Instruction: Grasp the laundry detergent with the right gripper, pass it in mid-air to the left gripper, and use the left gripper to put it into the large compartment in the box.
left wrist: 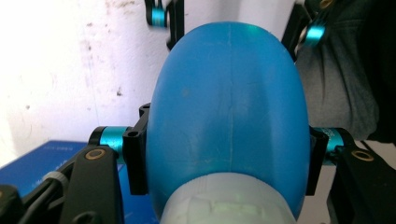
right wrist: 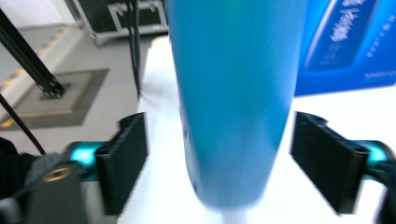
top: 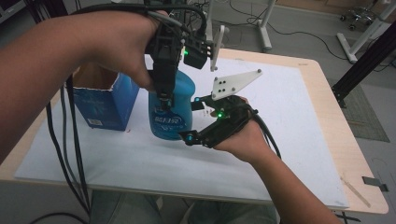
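While clamping bottle (left wrist: 229, 107), left fingers (left wrist: 135, 158).

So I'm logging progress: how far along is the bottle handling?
Done: the blue bottle stands outside the open blue box. In hand: the left gripper clamps it from above. The right gripper flanks it, pads apart. Left: letting go.

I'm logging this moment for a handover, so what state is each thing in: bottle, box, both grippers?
blue bottle: upright on the white mat, gripped near its top.
blue box: upright beside the bottle, top torn open.
left gripper: shut on the blue bottle from above.
right gripper: open, jaws either side of the bottle's body, pads clear of it.
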{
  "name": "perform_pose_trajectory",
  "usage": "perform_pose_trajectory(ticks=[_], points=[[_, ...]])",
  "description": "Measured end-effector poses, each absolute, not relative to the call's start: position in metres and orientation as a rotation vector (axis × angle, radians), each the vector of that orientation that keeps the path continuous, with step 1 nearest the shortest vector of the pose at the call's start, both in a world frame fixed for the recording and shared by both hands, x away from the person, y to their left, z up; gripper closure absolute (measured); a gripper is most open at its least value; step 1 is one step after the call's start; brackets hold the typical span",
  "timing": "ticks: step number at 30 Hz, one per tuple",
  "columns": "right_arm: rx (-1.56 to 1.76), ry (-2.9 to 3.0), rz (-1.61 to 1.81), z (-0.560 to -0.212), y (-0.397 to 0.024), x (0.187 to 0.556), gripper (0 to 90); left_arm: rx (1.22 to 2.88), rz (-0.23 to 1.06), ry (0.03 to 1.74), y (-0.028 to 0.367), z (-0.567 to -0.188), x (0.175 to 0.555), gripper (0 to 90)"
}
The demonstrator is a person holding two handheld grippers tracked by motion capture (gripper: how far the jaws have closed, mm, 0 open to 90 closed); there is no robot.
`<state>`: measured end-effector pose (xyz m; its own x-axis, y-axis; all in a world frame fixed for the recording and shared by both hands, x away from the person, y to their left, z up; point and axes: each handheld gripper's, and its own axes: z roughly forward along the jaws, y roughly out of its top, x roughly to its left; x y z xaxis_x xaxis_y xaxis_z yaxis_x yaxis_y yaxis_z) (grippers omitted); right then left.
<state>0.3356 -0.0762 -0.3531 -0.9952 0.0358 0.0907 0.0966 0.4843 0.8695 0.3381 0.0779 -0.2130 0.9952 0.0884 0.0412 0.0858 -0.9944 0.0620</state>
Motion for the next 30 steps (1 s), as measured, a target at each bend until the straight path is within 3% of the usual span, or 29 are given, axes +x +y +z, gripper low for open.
perform_pose_trajectory(ticks=[8, 10, 16, 30], points=[[-0.125, -2.74, -1.472, -0.343, -0.095, 0.339, 10.9, 3.05, 0.042, 0.312, 0.094, -0.199, 0.345, 38.2], [-0.137, -2.775, -1.445, -0.34, -0.099, 0.34, 2.9, 3.048, 0.033, 0.347, 0.098, -0.194, 0.347, 38.2], [-0.113, -2.863, -1.332, -0.328, -0.11, 0.342, 0.9, 3.037, 0.04, 0.48, 0.112, -0.168, 0.35, 38.2], [-0.053, -3.068, -0.961, -0.286, -0.139, 0.356, 0.6, 2.819, 0.032, 1.132, 0.174, -0.109, 0.369, 38.2]])
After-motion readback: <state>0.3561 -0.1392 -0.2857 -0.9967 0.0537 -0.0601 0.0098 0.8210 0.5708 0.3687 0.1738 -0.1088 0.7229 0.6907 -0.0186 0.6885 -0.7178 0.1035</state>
